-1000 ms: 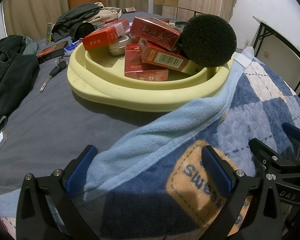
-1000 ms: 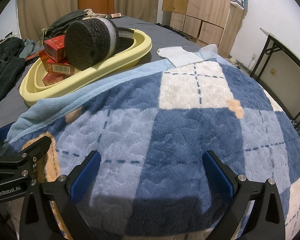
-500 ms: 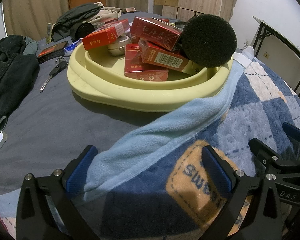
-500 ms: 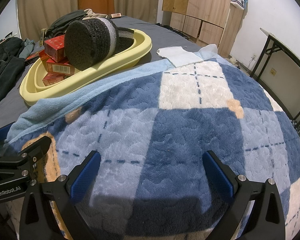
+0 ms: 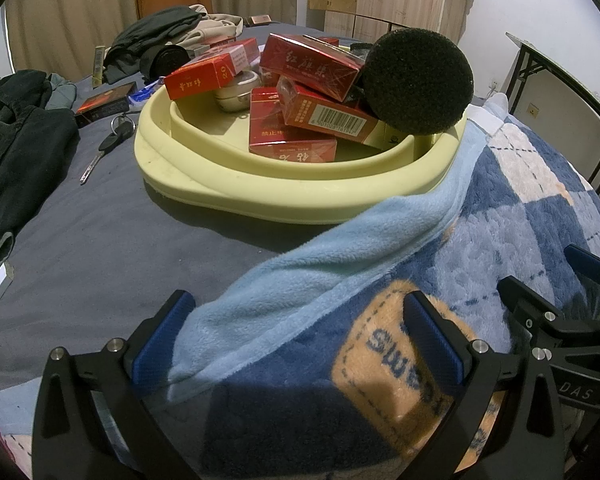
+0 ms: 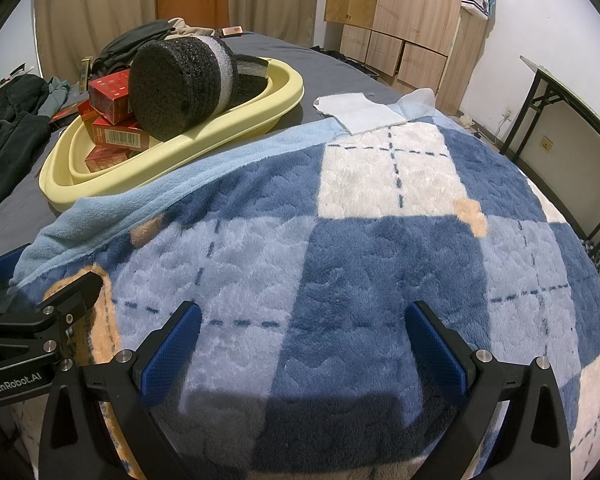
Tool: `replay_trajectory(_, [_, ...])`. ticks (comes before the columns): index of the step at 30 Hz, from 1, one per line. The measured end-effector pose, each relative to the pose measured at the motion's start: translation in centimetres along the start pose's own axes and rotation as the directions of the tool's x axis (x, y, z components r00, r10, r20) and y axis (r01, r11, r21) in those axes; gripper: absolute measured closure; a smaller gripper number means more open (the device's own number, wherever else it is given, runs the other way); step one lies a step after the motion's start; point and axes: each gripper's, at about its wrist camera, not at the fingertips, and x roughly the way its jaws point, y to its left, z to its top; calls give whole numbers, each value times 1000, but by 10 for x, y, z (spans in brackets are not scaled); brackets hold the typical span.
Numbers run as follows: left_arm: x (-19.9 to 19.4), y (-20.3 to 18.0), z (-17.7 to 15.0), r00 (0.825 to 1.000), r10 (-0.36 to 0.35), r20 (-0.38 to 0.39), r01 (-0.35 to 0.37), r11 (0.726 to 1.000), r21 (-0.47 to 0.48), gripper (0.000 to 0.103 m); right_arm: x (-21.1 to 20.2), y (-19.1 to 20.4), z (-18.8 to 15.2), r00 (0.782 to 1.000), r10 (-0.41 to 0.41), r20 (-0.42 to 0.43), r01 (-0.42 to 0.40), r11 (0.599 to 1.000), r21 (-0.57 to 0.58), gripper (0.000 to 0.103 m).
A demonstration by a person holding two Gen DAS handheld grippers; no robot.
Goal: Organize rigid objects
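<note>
A pale yellow basin (image 5: pixel 284 196) sits on the grey bed. It holds several red cigarette boxes (image 5: pixel 312 64), a small metal tin (image 5: pixel 236 94) and a black foam cylinder (image 5: pixel 418 80). The basin (image 6: pixel 180 152) and foam cylinder (image 6: pixel 180 84) also show at the upper left of the right wrist view. My left gripper (image 5: pixel 298 340) is open and empty over the blanket edge, well short of the basin. My right gripper (image 6: pixel 302 350) is open and empty over the blue checked blanket (image 6: pixel 380 248).
A key (image 5: pixel 108 144), a dark red box (image 5: pixel 104 104) and dark clothes (image 5: pixel 16 148) lie left of the basin. A white cloth (image 6: pixel 358 110) lies beyond the blanket. A folding table (image 6: pixel 572 108) stands at the right, with wooden cabinets (image 6: pixel 404 12) behind.
</note>
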Motion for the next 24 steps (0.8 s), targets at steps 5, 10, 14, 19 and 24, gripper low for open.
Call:
replay_trajectory(5, [0,0,0,1000,0,0,0,1000,0,0,0,0,0,1000,0,0,0,1000,0,0])
replay_trajectory(10, [0,0,0,1000,0,0,0,1000,0,0,0,0,0,1000,0,0,0,1000,0,0])
replay_trajectory(14, [0,0,0,1000,0,0,0,1000,0,0,0,0,0,1000,0,0,0,1000,0,0])
replay_trajectory(19, [0,0,0,1000,0,0,0,1000,0,0,0,0,-1,1000,0,0,0,1000,0,0])
replay_trajectory(24, [0,0,0,1000,0,0,0,1000,0,0,-1,0,-1,1000,0,0,0,1000,0,0])
